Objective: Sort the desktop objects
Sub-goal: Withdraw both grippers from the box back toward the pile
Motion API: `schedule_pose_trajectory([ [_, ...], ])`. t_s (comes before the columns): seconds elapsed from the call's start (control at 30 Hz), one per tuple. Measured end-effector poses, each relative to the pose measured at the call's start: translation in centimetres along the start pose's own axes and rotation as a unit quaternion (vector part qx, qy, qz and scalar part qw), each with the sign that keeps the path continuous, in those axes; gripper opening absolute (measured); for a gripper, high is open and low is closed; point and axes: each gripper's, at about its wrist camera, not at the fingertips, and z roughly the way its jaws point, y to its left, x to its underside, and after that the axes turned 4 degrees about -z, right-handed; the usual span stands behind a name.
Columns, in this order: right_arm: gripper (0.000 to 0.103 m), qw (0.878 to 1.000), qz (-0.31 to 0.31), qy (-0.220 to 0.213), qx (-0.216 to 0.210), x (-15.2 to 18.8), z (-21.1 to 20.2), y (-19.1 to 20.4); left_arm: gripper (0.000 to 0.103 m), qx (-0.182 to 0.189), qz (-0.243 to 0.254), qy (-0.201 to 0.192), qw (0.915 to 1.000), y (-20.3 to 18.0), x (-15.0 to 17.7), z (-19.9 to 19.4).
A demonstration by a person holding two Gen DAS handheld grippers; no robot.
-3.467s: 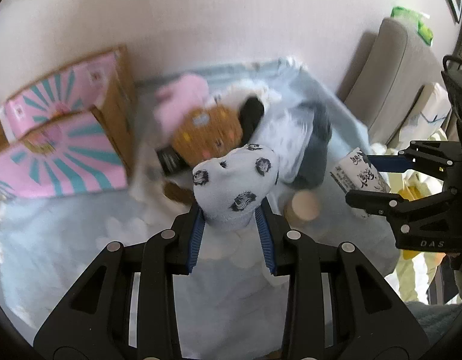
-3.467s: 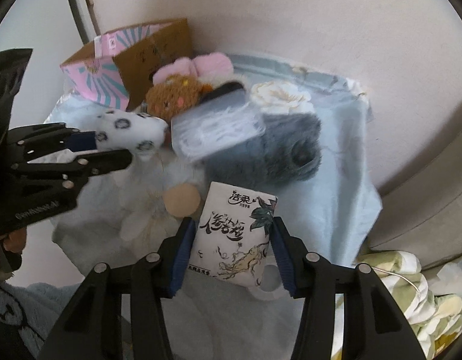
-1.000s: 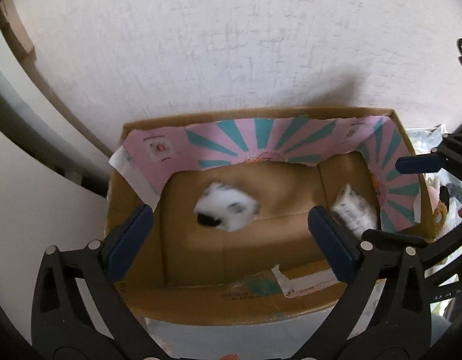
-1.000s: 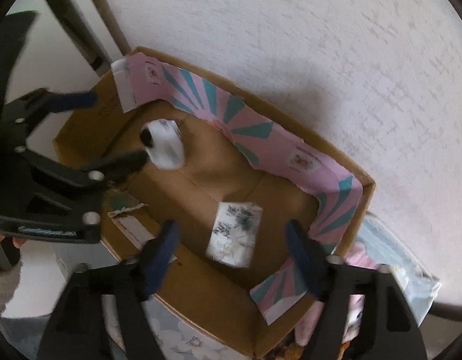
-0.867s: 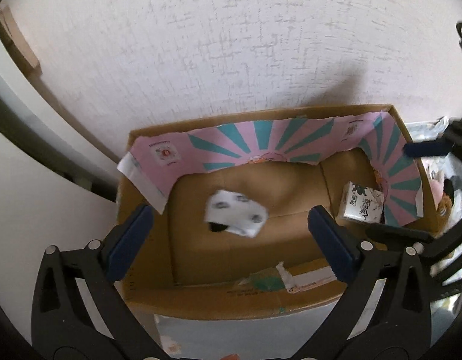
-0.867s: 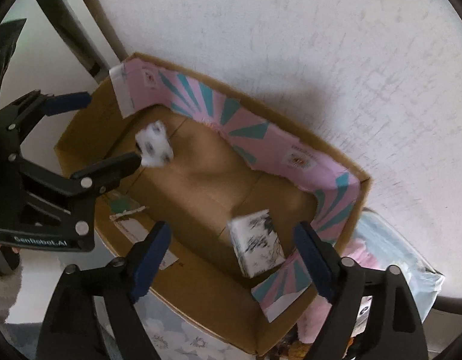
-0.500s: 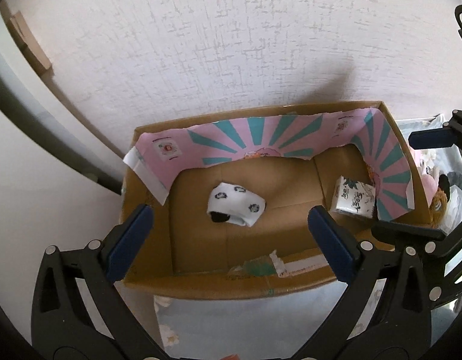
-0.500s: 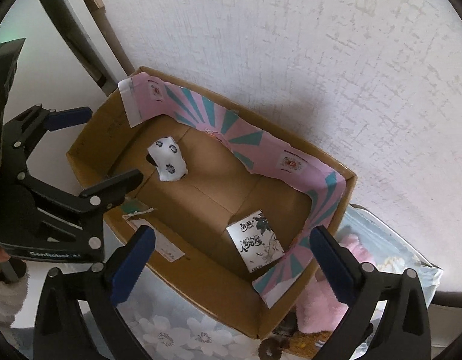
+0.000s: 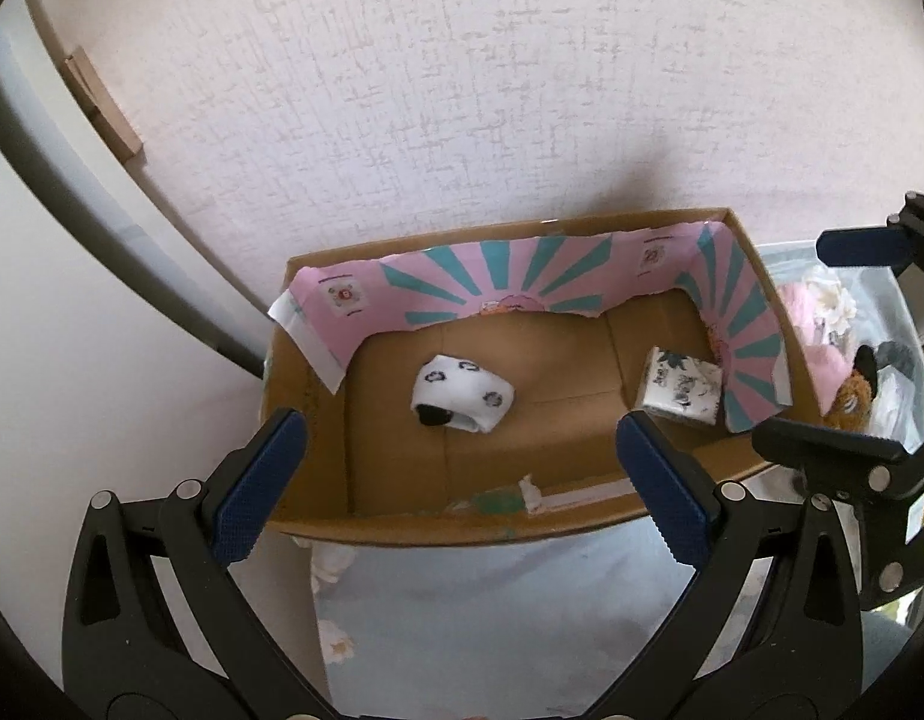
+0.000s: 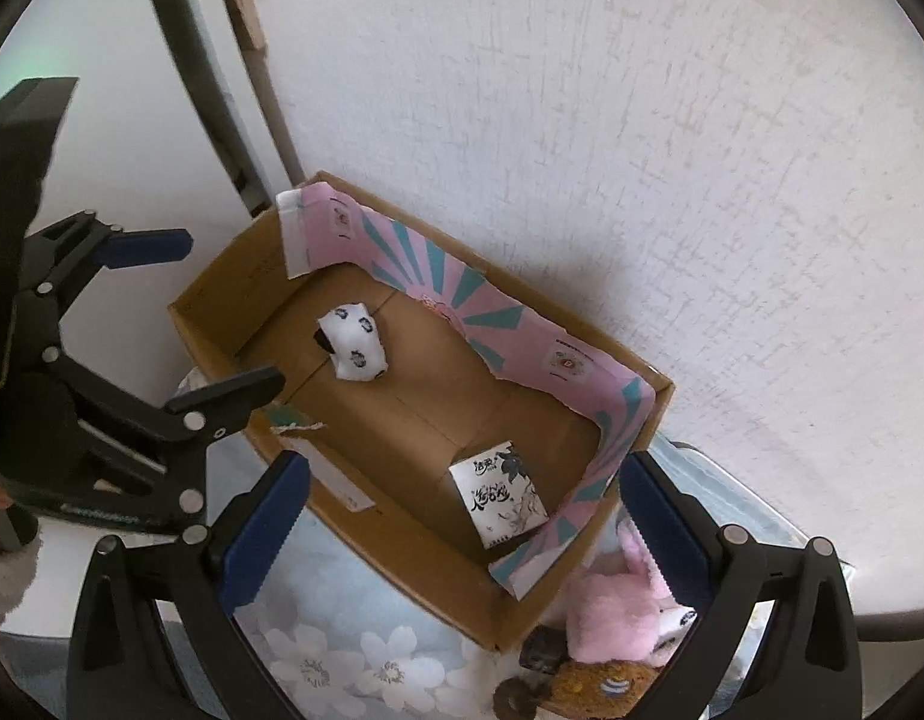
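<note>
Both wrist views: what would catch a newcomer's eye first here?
The open cardboard box against the white textured wall, with its torn pink-and-teal sunburst lining, dominates both views. Two things lie apart on its floor: a rolled white sock with dark prints toward one end and a printed tissue pack toward the other. The left gripper and the right gripper both hang wide open and empty above the box.
</note>
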Motion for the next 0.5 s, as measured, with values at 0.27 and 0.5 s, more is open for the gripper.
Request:
schedule_pose_trajectory([
  [0.27,0.103,1.000,0.003,-0.016,-0.007,1.6,-2.3,-0.3,0.103,0.028,-0.010,-0.018,0.9994,-1.5,0.0,-2.3],
  [0.5,0.103,0.999,0.014,-0.031,0.004,4.0,-4.7,-1.7,0.103,0.053,0.003,-0.035,0.9980,-4.2,0.1,-4.3],
])
